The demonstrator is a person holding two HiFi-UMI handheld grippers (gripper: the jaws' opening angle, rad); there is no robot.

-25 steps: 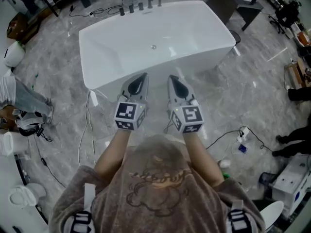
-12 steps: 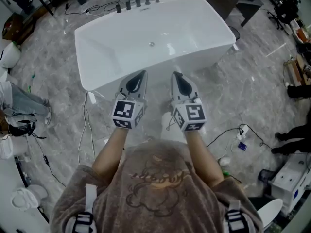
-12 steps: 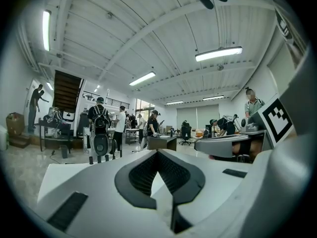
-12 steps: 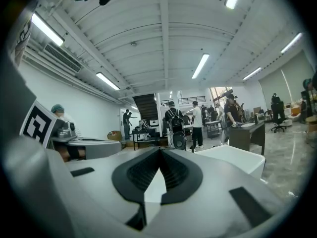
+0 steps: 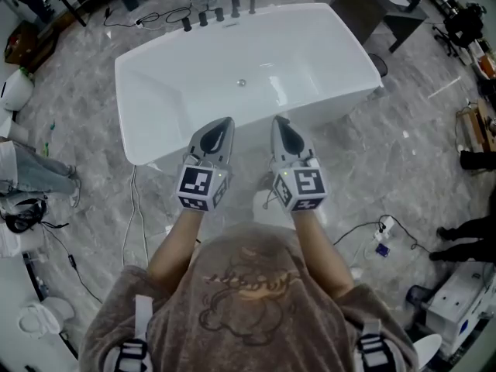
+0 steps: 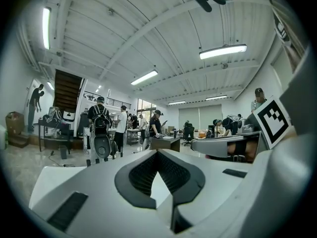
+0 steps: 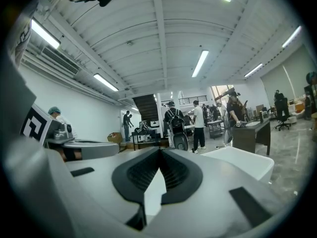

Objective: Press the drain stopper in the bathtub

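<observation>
Both clenched shut, nothing between the jaws. Left gripper (image 5: pixel 223 125) and right gripper (image 5: pixel 279 122) were side by side, tips at the bathtub's (image 5: pixel 155 99) near rim. Drain stopper (image 5: pixel 241 83) was mid-floor, nearer the far edge, well apart from both.

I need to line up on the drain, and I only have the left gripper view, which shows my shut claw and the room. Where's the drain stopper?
Observer: The head view shows the drain stopper on the floor of the bathtub, ahead of the two grippers and between their lines.
Operator: Is my left gripper over the tub?
Observer: Not inside it. In the head view the tip of the left gripper only overlaps the near rim, short of the stopper.
Operator: And the right one?
Observer: The right gripper is beside it at the same rim. The right gripper view shows its claw shut with nothing in it.
</observation>
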